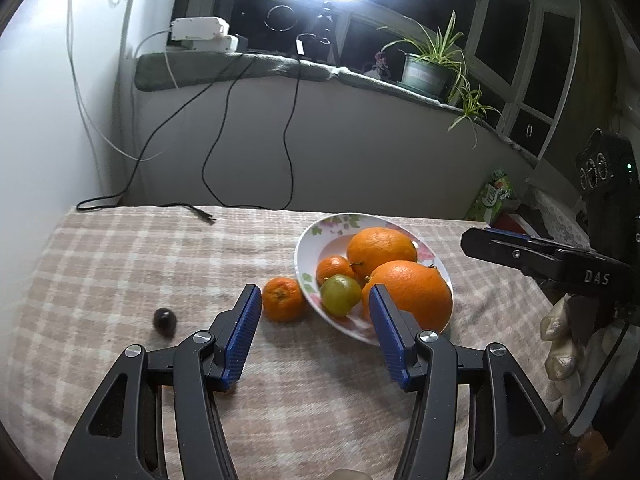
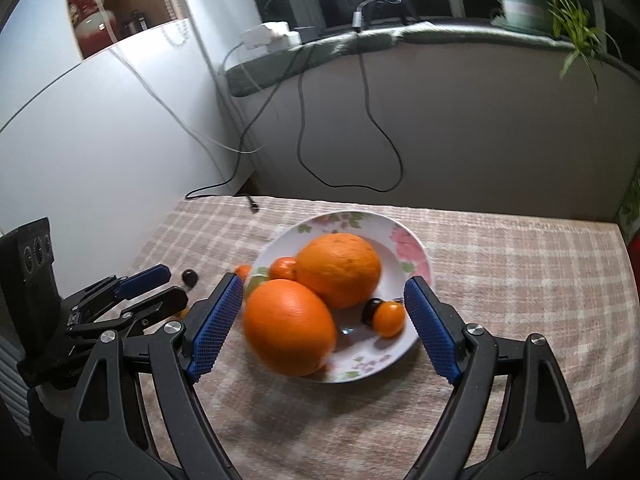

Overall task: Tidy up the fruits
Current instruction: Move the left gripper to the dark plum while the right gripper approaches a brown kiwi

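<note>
A floral plate [image 1: 310, 236] [image 2: 344, 220] sits on the checked cloth and holds two big oranges [image 1: 408, 294] [image 2: 338, 270], a small mandarin [image 1: 334, 268], a green fruit [image 1: 340, 294], and a tiny orange fruit [image 2: 389, 318] beside a dark one [image 2: 371, 309]. Another mandarin [image 1: 283, 299] [image 2: 242, 270] lies on the cloth against the plate's left rim. A dark small fruit [image 1: 165, 321] [image 2: 189, 277] lies further left. My left gripper [image 1: 314, 292] hangs open just before that mandarin and the plate, holding nothing. My right gripper [image 2: 325, 284] is open wide over the plate's near side, pads off the oranges.
A black cable end [image 1: 204, 216] lies at the cloth's far edge. A white wall stands at the left and a sill with a potted plant [image 1: 426, 72] behind. A green packet [image 1: 494, 196] sits past the table's right end. A gloved hand [image 1: 560, 344] holds the right gripper.
</note>
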Demonstrator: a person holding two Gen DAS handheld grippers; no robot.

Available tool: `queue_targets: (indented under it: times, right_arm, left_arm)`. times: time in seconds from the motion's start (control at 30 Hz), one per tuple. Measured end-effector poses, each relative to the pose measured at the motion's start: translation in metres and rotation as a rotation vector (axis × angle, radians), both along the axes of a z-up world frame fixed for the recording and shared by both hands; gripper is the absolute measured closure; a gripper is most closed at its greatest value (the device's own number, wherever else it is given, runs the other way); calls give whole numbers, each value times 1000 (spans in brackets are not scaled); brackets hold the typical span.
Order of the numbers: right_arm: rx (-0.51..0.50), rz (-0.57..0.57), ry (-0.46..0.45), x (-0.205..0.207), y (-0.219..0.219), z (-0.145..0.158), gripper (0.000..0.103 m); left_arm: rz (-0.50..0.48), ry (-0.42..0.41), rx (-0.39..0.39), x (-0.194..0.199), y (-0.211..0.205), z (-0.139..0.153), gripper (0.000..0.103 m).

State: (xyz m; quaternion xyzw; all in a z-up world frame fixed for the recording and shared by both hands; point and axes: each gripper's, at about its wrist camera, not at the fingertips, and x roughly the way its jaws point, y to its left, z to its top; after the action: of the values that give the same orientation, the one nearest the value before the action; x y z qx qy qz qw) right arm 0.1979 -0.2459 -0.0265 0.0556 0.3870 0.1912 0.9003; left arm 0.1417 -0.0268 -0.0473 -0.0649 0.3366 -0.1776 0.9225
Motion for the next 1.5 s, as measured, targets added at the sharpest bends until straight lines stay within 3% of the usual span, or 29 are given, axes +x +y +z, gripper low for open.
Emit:
queue_targets:
  times: [0.53,0.87,1.03,1.2,1.5]
  right_arm:
    - [-99,203,-70,-43,86,3,18]
    - [-202,356,-88,-57,141,-9,18]
    - [-240,408,-67,-59,166,-25,29]
    - [-241,420,-24,-50,182,-42,47]
    - [-249,412,41,-30,197,-71,60]
  left_arm:
    - [126,31,-25,-18,88,-16,48]
    - [144,83,-58,-19,118,-37,52]
    - [133,105,-85,-11,122,-42,59]
    - [113,122,-99,1,122,-45,63]
    - [64,151,-85,25,113,-51,67]
